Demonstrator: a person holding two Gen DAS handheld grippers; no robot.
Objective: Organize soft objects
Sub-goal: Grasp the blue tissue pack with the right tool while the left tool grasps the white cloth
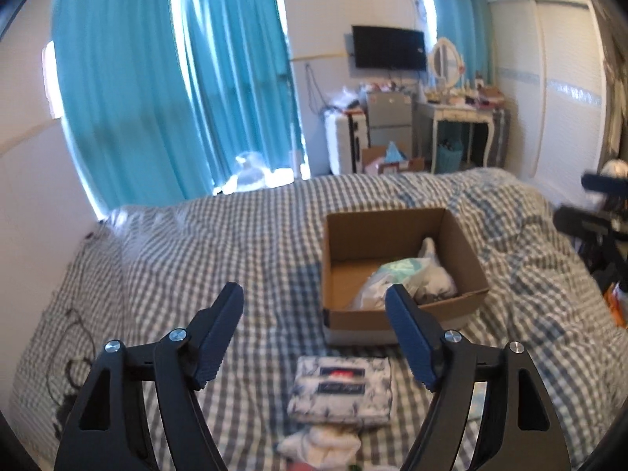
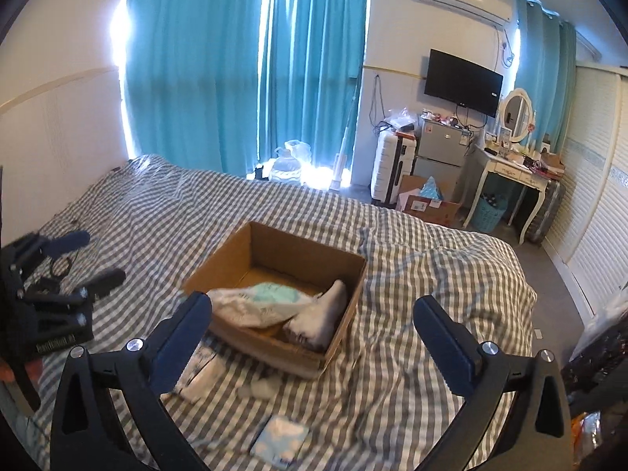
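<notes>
An open cardboard box sits on the checked bed. It holds a white-and-mint soft pack and a white sock. My left gripper is open and empty, above a folded blue-white tissue pack and a white cloth in front of the box. My right gripper is open and empty, over the box's near edge. A white pack, a small white wad and a light blue pack lie below it.
The bed has a grey checked cover. A dark cable lies at its left side. The other gripper shows at the right edge and the left edge. Beyond the bed stand teal curtains, a fridge, a dresser and a wardrobe.
</notes>
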